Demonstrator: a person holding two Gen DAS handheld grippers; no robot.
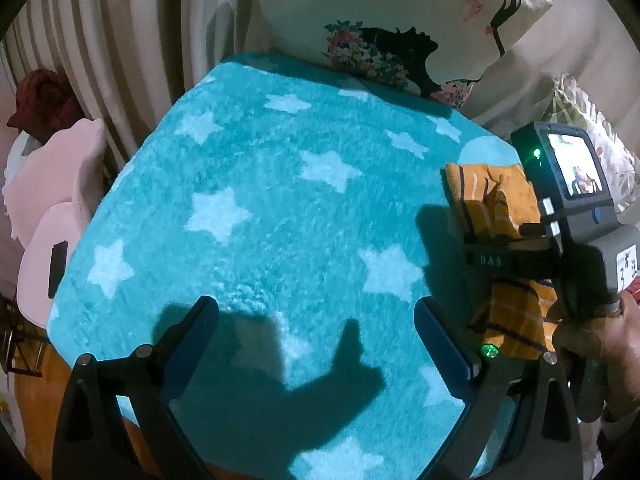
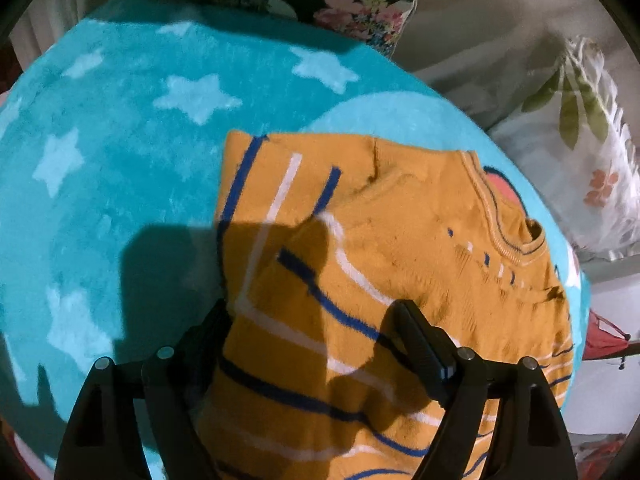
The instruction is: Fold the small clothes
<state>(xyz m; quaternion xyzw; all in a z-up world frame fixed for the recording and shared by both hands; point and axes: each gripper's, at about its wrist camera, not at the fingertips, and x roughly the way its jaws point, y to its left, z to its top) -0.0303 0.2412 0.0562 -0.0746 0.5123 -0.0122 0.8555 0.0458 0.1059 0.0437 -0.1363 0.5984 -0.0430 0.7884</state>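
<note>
A small mustard-yellow sweater (image 2: 400,220) with blue and white stripes lies folded on a turquoise blanket with pale stars (image 2: 120,140). My right gripper (image 2: 310,312) points down over the sweater's near left part, jaws wide. Its left finger sits at the sweater's left edge and its right finger (image 2: 420,344) rests on top of the cloth, which bulges between them. In the left wrist view the sweater (image 1: 508,196) shows at the right, partly hidden by the right gripper's housing (image 1: 576,208). My left gripper (image 1: 316,308) hangs open over the bare blanket (image 1: 260,180), holding nothing.
A printed cushion with flowers (image 1: 400,32) leans at the blanket's far edge. A leaf-patterned pillow (image 2: 580,140) lies to the right. Pale curtains (image 1: 120,40) hang at the back left above a pink padded item (image 1: 60,200). A hand (image 1: 600,344) grips the right gripper's handle.
</note>
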